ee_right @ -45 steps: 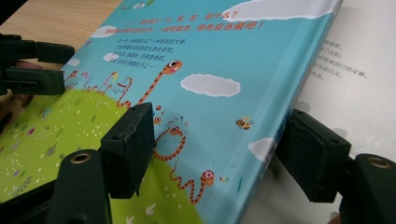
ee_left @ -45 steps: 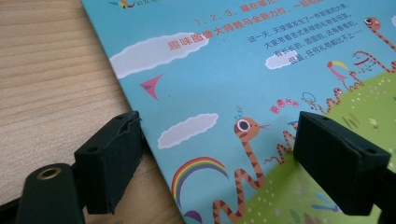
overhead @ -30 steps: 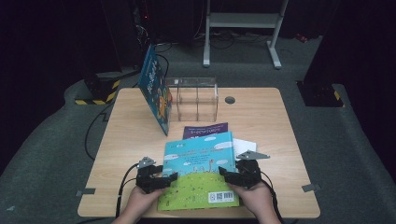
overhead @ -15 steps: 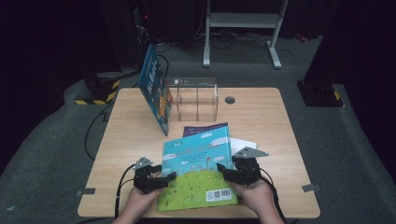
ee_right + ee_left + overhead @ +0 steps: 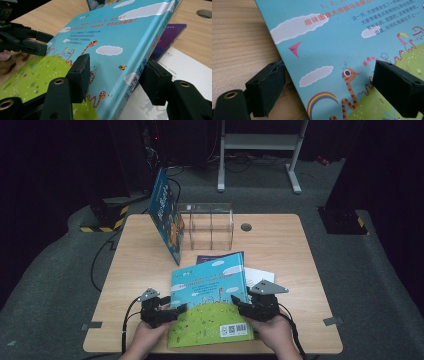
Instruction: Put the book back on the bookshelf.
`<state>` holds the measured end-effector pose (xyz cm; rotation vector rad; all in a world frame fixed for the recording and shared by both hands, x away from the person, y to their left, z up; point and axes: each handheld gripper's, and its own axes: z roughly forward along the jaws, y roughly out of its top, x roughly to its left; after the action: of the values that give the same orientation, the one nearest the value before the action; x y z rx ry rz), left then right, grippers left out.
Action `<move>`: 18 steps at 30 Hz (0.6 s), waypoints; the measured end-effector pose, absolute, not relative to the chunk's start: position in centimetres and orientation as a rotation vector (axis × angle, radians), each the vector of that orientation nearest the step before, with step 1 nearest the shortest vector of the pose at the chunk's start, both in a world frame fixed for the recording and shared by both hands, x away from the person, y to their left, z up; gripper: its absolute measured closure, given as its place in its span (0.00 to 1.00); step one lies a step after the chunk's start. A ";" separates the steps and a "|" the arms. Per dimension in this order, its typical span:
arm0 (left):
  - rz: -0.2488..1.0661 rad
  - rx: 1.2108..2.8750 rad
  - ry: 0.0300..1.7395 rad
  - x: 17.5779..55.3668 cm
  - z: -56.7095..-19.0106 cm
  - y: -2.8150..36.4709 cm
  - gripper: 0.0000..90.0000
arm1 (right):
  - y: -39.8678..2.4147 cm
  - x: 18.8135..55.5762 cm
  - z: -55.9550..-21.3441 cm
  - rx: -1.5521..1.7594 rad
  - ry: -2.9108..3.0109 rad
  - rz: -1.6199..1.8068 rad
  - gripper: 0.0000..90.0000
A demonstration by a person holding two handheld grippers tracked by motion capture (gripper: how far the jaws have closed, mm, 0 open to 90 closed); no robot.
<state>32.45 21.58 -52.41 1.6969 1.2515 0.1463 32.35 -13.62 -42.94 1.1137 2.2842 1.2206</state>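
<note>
On the near edge of the wooden table [image 5: 280,240] lies a blue-and-green picture book [image 5: 210,302]. Left gripper [image 5: 172,312] straddles its left edge, jaws just opening. Right gripper [image 5: 239,304] has been closing over its spine, not squeezing yet.

An upright blue book [image 5: 167,215] leans against a clear rack [image 5: 206,226] on the table [image 5: 280,245].

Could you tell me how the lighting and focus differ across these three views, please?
High view: the table is evenly lit, its surroundings nearly black, detail soft. Left gripper view: the picture book has sharp print, while the near black jaws look slightly soft. Right gripper view: the book's spine is crisp; the left tool farther off sits in shadow.
</note>
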 end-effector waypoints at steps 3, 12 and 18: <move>0.127 1.684 1.253 32.5 -52.4 21.8 0.11 | -13.5 32.2 -42.8 1.089 2.275 1.224 0.49; 0.064 1.648 1.229 32.7 -52.2 22.2 0.07 | -13.3 31.3 -42.3 0.996 2.227 1.258 0.50; 0.053 1.644 1.232 32.7 -52.0 22.3 0.07 | -13.0 31.2 -41.9 0.975 2.218 1.258 0.50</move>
<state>32.69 22.30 -52.02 1.6442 1.2319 0.0531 31.24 -13.00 -41.94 0.9747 2.2177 1.2584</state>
